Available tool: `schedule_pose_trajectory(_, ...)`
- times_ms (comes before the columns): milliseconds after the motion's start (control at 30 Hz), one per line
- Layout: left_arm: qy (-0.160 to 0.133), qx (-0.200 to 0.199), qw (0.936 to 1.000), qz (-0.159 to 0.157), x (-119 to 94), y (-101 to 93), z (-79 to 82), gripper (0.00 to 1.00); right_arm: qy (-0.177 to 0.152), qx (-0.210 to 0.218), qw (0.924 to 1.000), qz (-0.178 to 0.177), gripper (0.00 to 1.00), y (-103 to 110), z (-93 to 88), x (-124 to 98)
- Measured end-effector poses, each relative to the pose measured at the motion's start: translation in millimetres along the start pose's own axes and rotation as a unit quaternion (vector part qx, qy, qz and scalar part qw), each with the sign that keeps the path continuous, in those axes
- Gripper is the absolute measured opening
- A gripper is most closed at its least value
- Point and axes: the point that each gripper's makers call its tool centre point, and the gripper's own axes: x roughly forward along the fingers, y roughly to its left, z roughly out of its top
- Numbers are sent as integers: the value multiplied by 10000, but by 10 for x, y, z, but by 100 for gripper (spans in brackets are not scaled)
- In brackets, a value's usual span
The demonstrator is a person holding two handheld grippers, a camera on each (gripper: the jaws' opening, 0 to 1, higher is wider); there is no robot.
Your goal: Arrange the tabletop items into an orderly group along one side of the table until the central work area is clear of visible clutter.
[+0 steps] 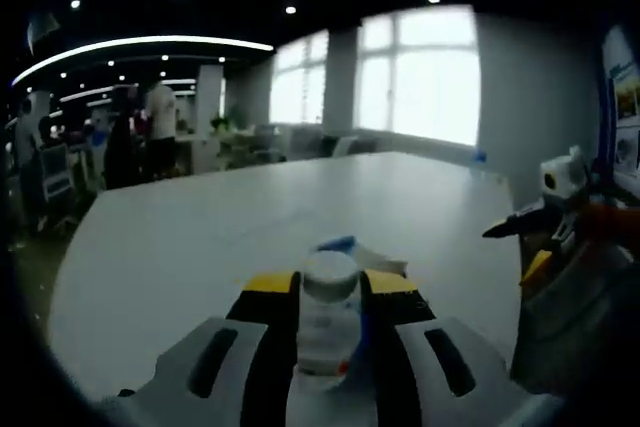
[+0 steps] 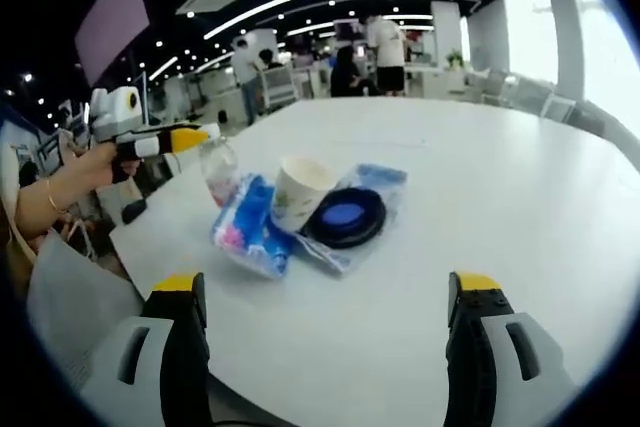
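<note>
In the left gripper view, the left gripper (image 1: 328, 297) has its two yellow-tipped jaws closed against the sides of a small clear bottle (image 1: 328, 322), which stands upright between them with its pale cap level with the jaw tips. Just beyond the bottle a blue-edged packet (image 1: 345, 245) peeks out on the white table (image 1: 200, 237). At the right edge the right gripper (image 1: 500, 230) comes into view (dark tip pointing inward, orange and yellow parts behind it).

In the right gripper view, the right gripper (image 2: 325, 292) has its jaws spread wide apart with nothing between them. Ahead of them, well beyond the tips, a small cluster lies on the table: a paper cup (image 2: 300, 190) upright in the middle, a blue-and-pink packet (image 2: 245, 227) touching its left side, and a dark blue round lid (image 2: 346, 217) resting on a clear plastic bag (image 2: 385, 187) to its right. Left of the cluster, a person's hand (image 2: 85, 172) holds the left gripper, whose yellow tips clasp the bottle at the table's near-left edge. Standing people (image 2: 385, 42) and office desks show far behind.
</note>
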Motion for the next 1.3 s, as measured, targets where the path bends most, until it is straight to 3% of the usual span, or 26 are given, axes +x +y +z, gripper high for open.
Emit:
schedule_pose_trajectory(367, -127, -49, 9998, -171, 19, 54, 3, 20, 123, 9, 9999, -86, 99, -15, -50, -3)
schedule_pose_trajectory(700, -126, 157, 9974, -694, -6, -13, 1, 20, 169, 83, 9998, -74, 99, -12, -72, 6)
schedule_pose_trajectory(833, -50, 291, 9929, -1155, -2, -53, -6, 20, 259, 93, 9996, -88, 99, -19, -111, 6)
schedule_pose_trajectory(967, 15, 534, 9886, -1411, 2, -61, -7, 20, 209, 132, 9997, -83, 99, -21, -90, 0)
schedule_pose_trajectory(1000, 21, 746, 9854, -1533, 4, -75, -11, 20, 220, 119, 9997, -83, 99, -18, -91, 2)
schedule_pose_trajectory(1300, 50, 1071, 9741, -1989, 18, -85, -28, 20, 198, 82, 9996, 192, 99, 93, -83, 29)
